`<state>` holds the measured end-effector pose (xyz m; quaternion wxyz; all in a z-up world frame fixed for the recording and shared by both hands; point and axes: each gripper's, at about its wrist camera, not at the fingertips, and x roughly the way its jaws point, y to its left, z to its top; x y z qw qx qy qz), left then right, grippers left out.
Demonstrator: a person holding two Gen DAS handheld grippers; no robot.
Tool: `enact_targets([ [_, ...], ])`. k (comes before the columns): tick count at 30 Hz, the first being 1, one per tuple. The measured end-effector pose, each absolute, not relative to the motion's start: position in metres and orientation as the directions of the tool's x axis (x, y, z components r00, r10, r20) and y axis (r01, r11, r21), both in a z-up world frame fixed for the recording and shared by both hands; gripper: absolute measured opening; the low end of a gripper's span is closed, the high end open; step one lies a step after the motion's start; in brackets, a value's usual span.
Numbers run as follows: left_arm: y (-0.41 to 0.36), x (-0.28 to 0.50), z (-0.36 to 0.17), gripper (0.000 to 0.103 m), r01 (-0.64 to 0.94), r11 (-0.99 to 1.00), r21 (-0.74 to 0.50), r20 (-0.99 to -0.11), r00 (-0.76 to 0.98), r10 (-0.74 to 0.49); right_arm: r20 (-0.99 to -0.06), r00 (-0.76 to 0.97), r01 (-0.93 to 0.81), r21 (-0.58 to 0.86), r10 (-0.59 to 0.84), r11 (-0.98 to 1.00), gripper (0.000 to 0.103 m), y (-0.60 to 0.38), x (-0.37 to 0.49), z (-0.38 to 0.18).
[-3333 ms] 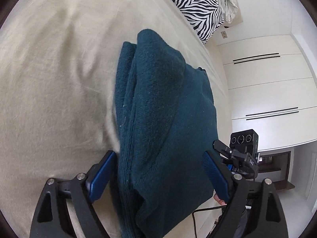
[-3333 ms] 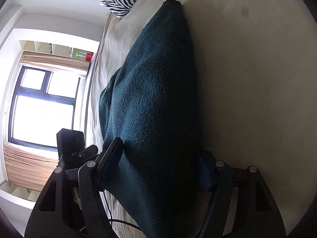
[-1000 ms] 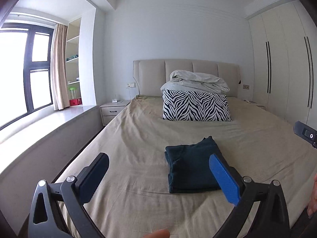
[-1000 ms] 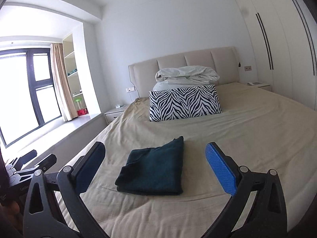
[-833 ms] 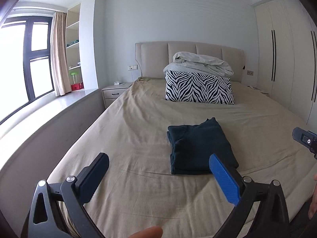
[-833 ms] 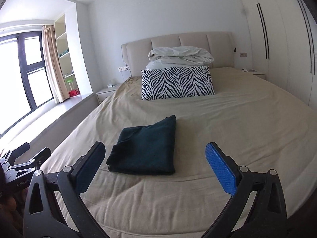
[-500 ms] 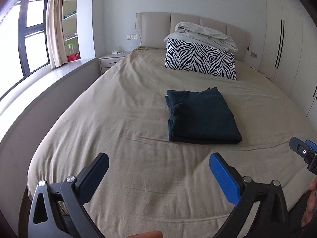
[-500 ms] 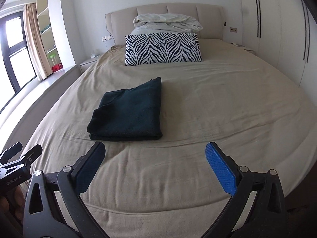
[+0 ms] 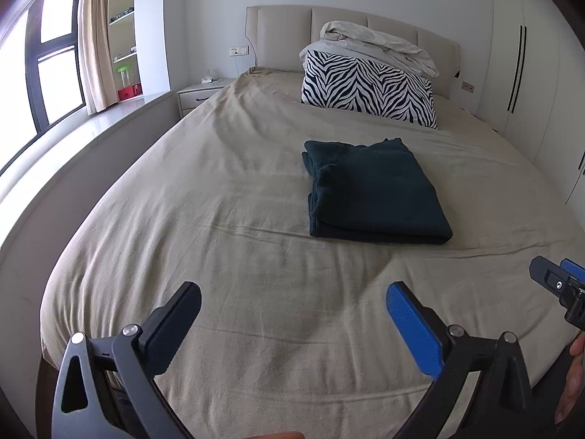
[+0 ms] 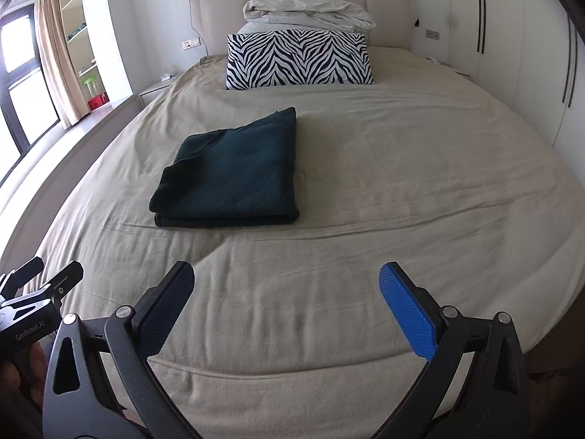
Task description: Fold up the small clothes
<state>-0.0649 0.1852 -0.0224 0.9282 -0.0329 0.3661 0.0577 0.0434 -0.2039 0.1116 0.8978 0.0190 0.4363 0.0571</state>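
I'm looking down the length of the bed [image 9: 226, 219] from its foot end; the folded dark teal garment [image 9: 369, 188] lies flat on the beige sheet around the middle of the mattress, a neat rectangle with stacked layers showing along its near edge; from my right wrist camera the same garment [image 10: 234, 173] sits left of centre, well apart from both tools; my left gripper [image 9: 290, 301] is spread wide with nothing between its fingers, one pad black, the other blue, hovering over the near part of the bed; my right gripper [image 10: 285, 283] is likewise wide and empty, over the foot of the sheet; each camera catches the other tool at the frame edge, the right one at the right border of the left view, the left one low at the left border of the right view; beyond the garment a zebra-print pillow [image 10: 298, 58] stands against the headboard [image 10: 219, 18] with a bundled pale duvet [image 10: 307, 11] piled on top of it; a window [image 9: 51, 69] with a curtain is on the left, white wardrobe doors [image 10: 512, 36] on the right.
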Motion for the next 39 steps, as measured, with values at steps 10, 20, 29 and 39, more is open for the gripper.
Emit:
enact_targets([
  [10, 0.185, -0.064, -0.028, 0.103, -0.130, 0.991, -0.023, -0.695, 0.715, 0.077, -0.792, 0.599, -0.098, 0.073, 0.117, 0.993, 0.103, -0.197, 0.044, 0.107],
  [20, 0.186, -0.064, -0.033, 0.103, -0.134, 0.991, -0.024, -0.702, 0.708, 0.079, -0.798, 0.592, -0.096, 0.070, 0.114, 0.993, 0.103, -0.195, 0.043, 0.104],
  [29, 0.186, -0.063, -0.034, 0.103, -0.133, 0.991, -0.021, -0.703, 0.707, 0.079, -0.802, 0.586, -0.100, 0.070, 0.116, 0.992, 0.103, -0.192, 0.042, 0.101],
  [39, 0.186, -0.064, -0.035, 0.103, -0.132, 0.991, -0.022, -0.704, 0.706, 0.078, -0.807, 0.578, -0.102, 0.071, 0.117, 0.992, 0.103, -0.191, 0.040, 0.097],
])
